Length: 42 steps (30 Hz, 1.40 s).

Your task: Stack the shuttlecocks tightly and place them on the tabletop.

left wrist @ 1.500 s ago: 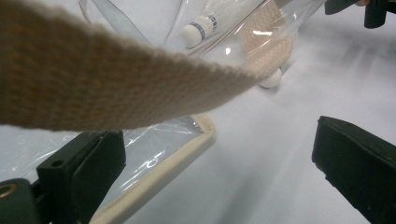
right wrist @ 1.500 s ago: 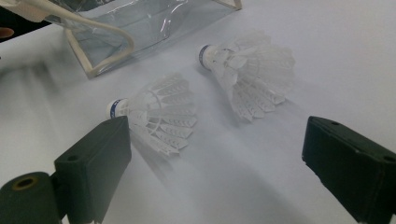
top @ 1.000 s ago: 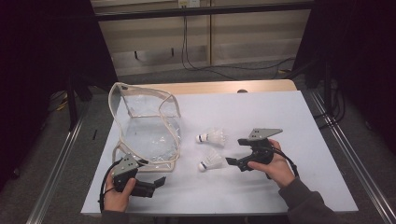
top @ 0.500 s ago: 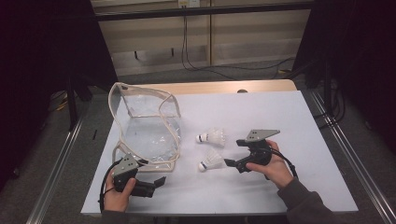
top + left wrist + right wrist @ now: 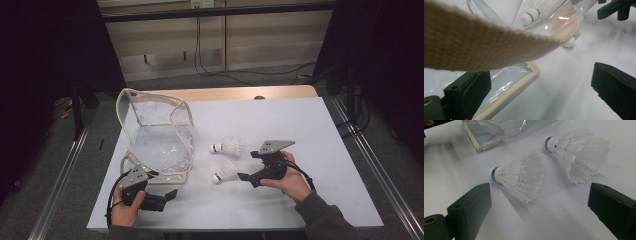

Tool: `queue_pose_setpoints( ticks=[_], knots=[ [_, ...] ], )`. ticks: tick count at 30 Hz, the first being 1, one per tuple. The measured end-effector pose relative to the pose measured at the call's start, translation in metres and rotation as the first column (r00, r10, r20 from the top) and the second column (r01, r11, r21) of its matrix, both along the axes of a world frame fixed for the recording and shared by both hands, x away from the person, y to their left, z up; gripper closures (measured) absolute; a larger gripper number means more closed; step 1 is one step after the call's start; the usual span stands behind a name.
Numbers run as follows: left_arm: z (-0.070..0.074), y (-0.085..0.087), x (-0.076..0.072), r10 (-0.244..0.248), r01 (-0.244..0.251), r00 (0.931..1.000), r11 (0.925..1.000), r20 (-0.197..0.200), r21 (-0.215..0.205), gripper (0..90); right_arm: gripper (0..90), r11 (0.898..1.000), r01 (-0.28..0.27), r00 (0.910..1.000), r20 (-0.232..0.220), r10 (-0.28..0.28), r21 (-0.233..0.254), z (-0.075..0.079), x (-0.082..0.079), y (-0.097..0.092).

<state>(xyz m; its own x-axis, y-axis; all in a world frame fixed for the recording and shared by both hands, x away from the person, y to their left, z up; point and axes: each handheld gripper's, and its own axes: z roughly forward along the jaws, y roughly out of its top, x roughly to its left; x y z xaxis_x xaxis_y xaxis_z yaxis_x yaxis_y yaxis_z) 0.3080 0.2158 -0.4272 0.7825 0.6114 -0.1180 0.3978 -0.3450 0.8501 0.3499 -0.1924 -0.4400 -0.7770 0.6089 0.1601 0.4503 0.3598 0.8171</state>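
Big clear plastic bag with beige webbing trim (image 5: 159,137) slumped on the white table (image 5: 320,130), mouth facing the near left corner, probably so stuff can go straight in. Left gripper (image 5: 167,195) parked at that beige edge (image 5: 506,93), jaws wide, holding nothing, likely about to grab the rim. Right gripper (image 5: 245,176) also wide open, lined up on the nearer white feather shuttlecock (image 5: 517,181), second white shuttlecock (image 5: 576,153) just beyond, both lying beside the bag.

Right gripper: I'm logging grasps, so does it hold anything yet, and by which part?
Nothing is held. The right gripper is open, its jaws apart on either side of the near shuttlecock, which lies untouched on the table.
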Motion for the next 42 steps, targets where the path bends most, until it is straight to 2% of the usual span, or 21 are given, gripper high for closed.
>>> queue_pose_setpoints(
  ticks=[5,13,23,28,31,42],
  knots=[
    [0.0,0.0,0.0,0.0,0.0,1.0,1.0,0.0,-0.006,2.8,4.7,1.0,-0.009,1.0,0.005,0.009,-0.005,-0.001,0.0,0.001],
    [0.0,0.0,0.0,0.0,0.0,1.0,1.0,0.0,-0.006,2.8,7.7,1.0,-0.024,0.9995,-0.022,0.024,0.014,-0.002,0.0,0.005],
    [0.0,0.0,0.0,-0.001,0.001,1.0,1.0,0.001,-0.006,2.8,16.9,0.998,-0.058,0.9975,-0.04,0.058,0.017,-0.003,0.0,0.007],
    [0.0,0.0,0.0,0.0,0.0,1.0,1.0,0.0,-0.006,2.9,21.1,0.997,-0.078,0.9961,-0.039,0.079,0.011,-0.004,0.0,0.01],
    [0.0,0.0,0.0,0.0,0.0,1.0,1.0,0.0,-0.006,2.9,23.3,0.996,-0.082,0.9956,-0.044,0.083,0.027,-0.003,-0.001,0.011],
    [0.0,0.0,0.0,0.001,-0.001,1.0,1.0,0.0,-0.003,2.8,32.5,0.994,-0.102,0.9939,-0.039,0.103,0.033,-0.002,0.0,0.015]
  ],
)
